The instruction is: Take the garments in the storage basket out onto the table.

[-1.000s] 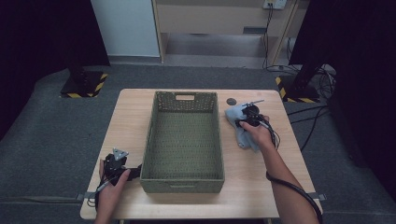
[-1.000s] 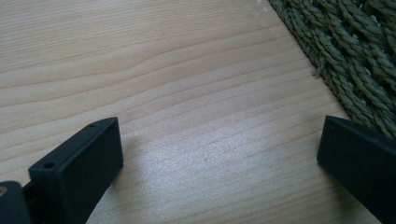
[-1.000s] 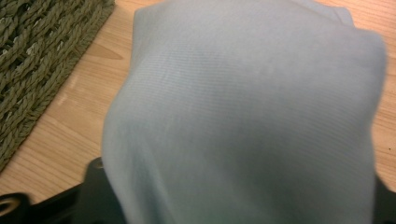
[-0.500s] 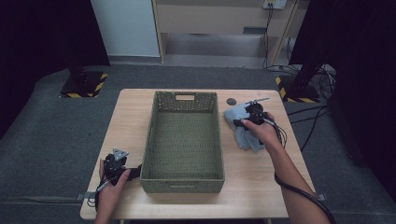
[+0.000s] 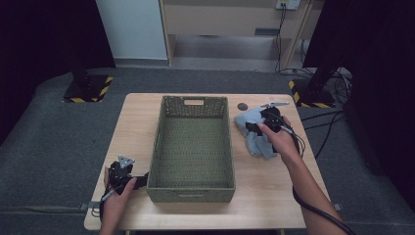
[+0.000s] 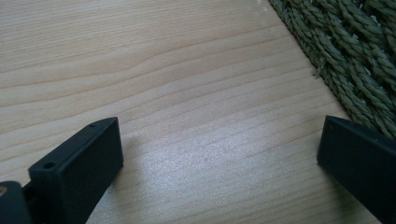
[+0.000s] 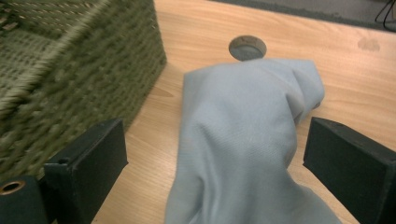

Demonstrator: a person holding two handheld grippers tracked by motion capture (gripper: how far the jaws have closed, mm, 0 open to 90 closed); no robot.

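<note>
Right gripper view: cloth (image 7: 243,140) between open right hand-held gripper (image 7: 215,154) jaws.

The cloth (image 7: 243,140) near the table's right edge is a pale grey-blue, plain, with no print. Beside it the basket (image 5: 192,147) is olive green all over, its walls a tight braided weave and its floor a finer mesh of the same green. The table (image 5: 137,122) is light wood with wavy grain lines running along it. A small round grey disc (image 7: 247,47) sits in the tabletop toward the far right corner. Both grippers, left (image 5: 128,177) and right (image 5: 264,125), are matt black, each topped by a grey plate. The floor (image 5: 49,142) is dark grey carpet, and two black stand bases (image 5: 88,89) on it carry yellow-and-black hazard stripes.
</note>
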